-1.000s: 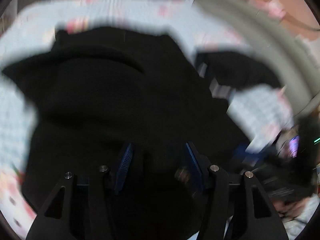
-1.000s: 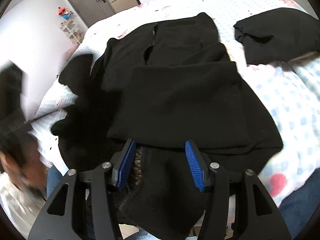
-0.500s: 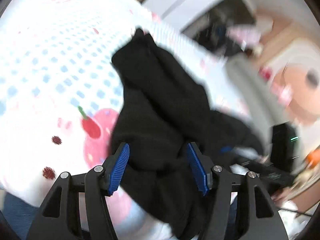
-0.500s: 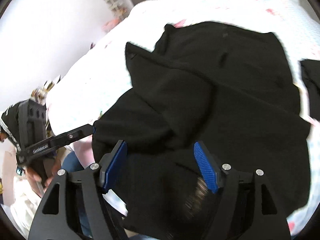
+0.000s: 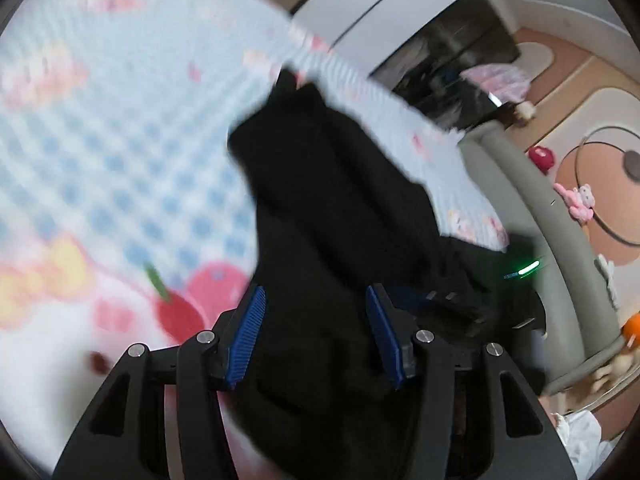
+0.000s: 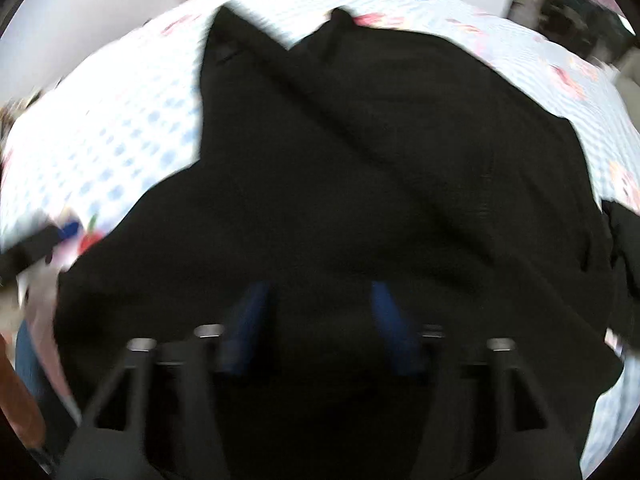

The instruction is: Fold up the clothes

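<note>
Two blue-padded fingers of my left gripper (image 5: 316,330) stand wide apart, closed on nothing; a black garment (image 5: 340,208) runs up between them from the bottom centre toward the upper middle of the frame. My right gripper (image 6: 318,322) is likewise spread, blurred, its pads over a larger black garment (image 6: 380,168) that fills the frame's centre. Both garments lie on a blue-checked bedsheet (image 5: 120,140), visible at left and top.
</note>
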Demonstrator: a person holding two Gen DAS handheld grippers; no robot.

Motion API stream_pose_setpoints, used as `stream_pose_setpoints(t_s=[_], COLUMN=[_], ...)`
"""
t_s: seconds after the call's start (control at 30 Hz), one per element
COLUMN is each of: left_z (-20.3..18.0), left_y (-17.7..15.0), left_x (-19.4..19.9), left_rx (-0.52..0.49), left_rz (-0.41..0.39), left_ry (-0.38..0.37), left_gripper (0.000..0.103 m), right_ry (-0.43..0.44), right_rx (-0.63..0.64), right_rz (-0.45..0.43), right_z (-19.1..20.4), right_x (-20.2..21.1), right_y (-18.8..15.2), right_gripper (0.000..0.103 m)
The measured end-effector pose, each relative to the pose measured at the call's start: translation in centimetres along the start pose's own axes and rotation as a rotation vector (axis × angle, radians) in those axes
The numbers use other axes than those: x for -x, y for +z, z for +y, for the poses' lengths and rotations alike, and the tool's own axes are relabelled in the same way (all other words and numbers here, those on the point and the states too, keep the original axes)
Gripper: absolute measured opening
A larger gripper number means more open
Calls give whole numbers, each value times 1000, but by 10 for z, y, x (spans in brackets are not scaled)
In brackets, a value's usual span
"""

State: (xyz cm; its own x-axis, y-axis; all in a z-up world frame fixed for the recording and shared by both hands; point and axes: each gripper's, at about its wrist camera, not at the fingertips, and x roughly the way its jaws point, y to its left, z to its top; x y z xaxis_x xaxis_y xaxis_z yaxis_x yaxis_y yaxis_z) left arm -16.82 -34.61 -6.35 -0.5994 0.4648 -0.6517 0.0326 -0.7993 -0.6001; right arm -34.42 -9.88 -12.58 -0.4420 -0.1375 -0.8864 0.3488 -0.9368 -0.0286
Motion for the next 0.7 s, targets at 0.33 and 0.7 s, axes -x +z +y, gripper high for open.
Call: stream_pose_setpoints(t_s=[0.33, 0.7], left_z=[5, 10], left_y=[-11, 2], left_x=[-26, -3], left_rx=[-74, -18], left_rz=[62, -48], left_ry=[107, 12], left_gripper=[59, 58], right_ry=[-185, -134], right_rx=[-328, -278], right_rz=[-319, -188], right_z=[-100, -99], right_x=[104, 82], right_y=[-22, -31], right_gripper=[8, 52])
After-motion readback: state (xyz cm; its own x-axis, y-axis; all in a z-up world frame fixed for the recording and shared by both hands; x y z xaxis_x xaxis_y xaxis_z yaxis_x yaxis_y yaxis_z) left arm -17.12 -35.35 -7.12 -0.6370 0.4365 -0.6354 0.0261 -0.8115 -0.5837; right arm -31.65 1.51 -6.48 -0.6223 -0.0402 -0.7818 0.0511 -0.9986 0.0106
